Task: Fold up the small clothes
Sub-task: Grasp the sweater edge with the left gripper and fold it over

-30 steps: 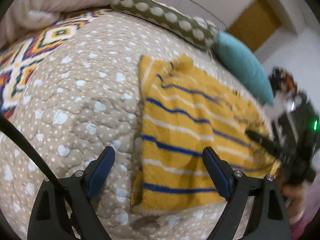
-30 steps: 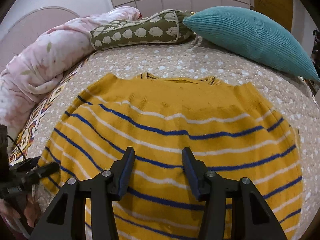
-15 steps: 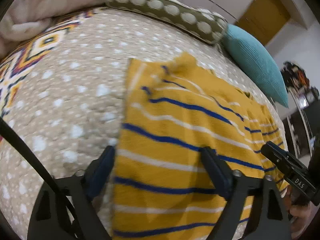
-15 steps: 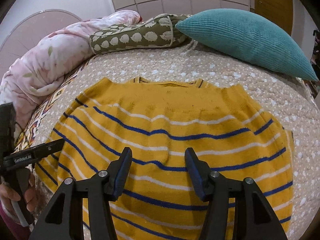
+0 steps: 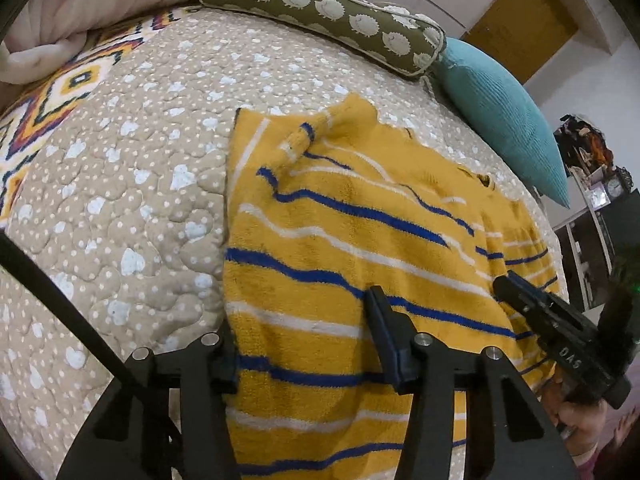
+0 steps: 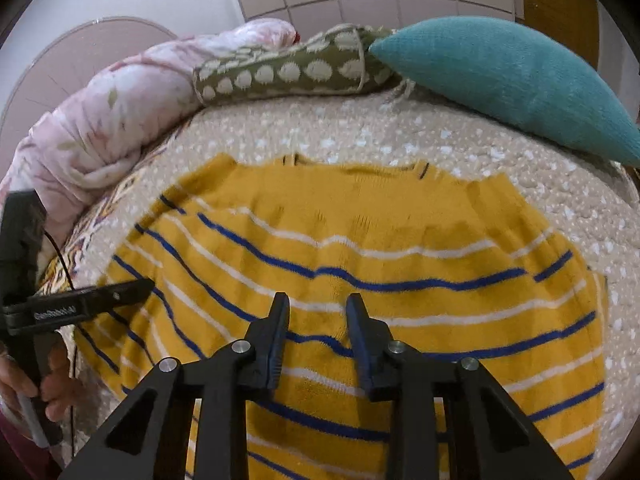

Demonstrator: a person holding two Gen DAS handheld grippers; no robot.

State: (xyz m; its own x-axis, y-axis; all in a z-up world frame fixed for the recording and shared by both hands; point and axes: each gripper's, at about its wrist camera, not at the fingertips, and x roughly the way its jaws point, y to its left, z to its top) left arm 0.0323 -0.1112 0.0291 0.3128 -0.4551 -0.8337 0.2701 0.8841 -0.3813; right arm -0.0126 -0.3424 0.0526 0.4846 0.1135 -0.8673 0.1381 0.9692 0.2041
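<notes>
beige dotted quilt (image 5: 132, 184) covers the bed, green hedgehog-print bolster (image 5: 320, 12) next to a teal cushion (image 6: 500, 76), pink floral duvet (image 6: 120, 108) bunched up, zigzag blanket (image 5: 52, 92) underneath.

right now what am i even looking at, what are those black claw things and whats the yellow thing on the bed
No robot here: a person holds a two-finger gripper in each hand, each with a fisheye camera looking along its fingers. One picture is from the left gripper, the other from the right gripper; each camera also catches the other gripper at the picture's edge. Both are open over a yellow striped sweater spread flat on a dotted beige bedspread. Neither holds anything. Behind lie a teal pillow, a green hedgehog-print cushion and a pink quilt.
</notes>
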